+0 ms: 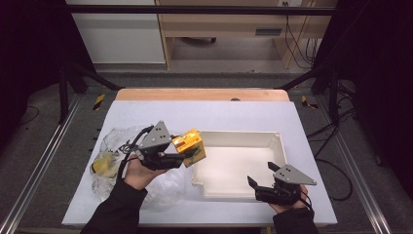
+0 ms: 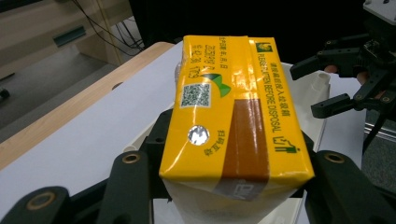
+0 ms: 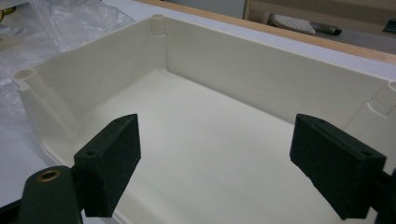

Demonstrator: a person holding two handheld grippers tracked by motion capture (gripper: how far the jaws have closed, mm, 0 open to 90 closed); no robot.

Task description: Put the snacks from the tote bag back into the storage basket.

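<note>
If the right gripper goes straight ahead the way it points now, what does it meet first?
Probably the tray. The open right gripper looks into it from the near rim with nothing between its jaws; going on, it would likely meet the tray floor or the far wall. Depth is hard to judge.

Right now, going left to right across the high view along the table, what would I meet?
Crumpled clear plastic bag → left gripper holding the yellow rectangular drink carton → shallow cream plastic tray → right gripper, jaws open.
</note>
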